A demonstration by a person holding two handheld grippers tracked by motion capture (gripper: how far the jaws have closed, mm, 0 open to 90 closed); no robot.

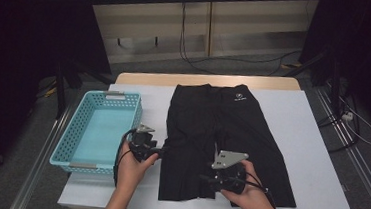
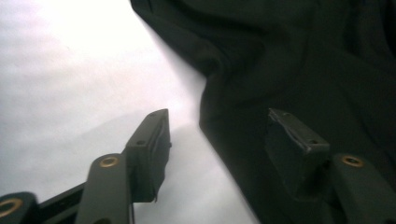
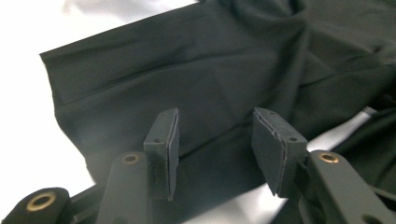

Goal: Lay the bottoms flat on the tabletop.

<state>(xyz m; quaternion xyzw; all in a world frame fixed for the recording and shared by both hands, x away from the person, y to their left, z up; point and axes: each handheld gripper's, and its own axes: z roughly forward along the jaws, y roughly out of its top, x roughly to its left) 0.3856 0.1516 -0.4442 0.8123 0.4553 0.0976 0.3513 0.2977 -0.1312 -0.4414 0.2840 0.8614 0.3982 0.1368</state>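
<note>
High view: black shorts (image 1: pixel 221 137) lie flat on the counter (image 1: pixel 302 123) beside a basket (image 1: pixel 99 128) (likely their destination). Left gripper view: left tongs (image 2: pixel 217 140) apart, straddling the shorts' edge to pinch it. Right gripper view: right tongs (image 3: pixel 215 140) apart over a leg hem

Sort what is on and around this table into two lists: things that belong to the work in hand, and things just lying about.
Belongs to the work:
- black shorts, spread flat on the white table
- left gripper, open at the shorts' left edge
- right gripper, open over the lower leg
- probably the empty blue basket beside them

Lying about:
- cables on the floor behind the table
</note>
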